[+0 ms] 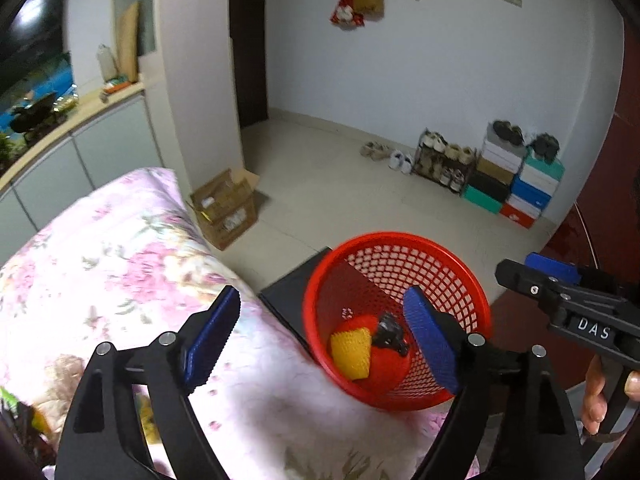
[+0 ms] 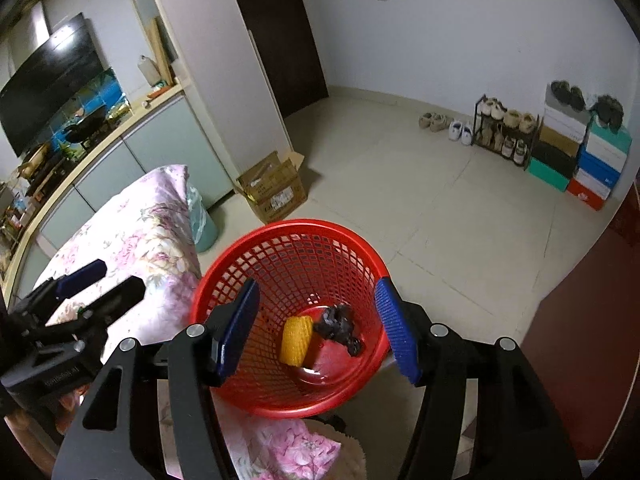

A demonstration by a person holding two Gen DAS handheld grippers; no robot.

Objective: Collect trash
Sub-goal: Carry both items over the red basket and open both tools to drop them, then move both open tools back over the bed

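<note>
A red mesh basket (image 1: 400, 240) (image 2: 292, 224) stands beside a pink floral cover. On its bottom lie a yellow foam net (image 1: 352, 350) (image 2: 296, 340) and a crumpled black scrap (image 1: 390, 334) (image 2: 340, 326). My left gripper (image 1: 322, 292) is open wide, its right pad over the basket and its left pad over the cover, with nothing gripped. My right gripper (image 2: 317, 283) hangs open above the basket mouth and holds nothing. Each gripper shows from the side in the other's view, the right (image 1: 518, 264) and the left (image 2: 120, 276).
The pink floral cover (image 1: 120, 260) fills the left. A dark box (image 1: 292, 296) sits under the basket. A cardboard box (image 2: 276, 192), a teal bin (image 2: 204, 220), a shoe rack (image 2: 504, 132) and stacked shoe boxes (image 2: 592, 160) stand on the tiled floor. A dark red surface (image 2: 580, 360) is at right.
</note>
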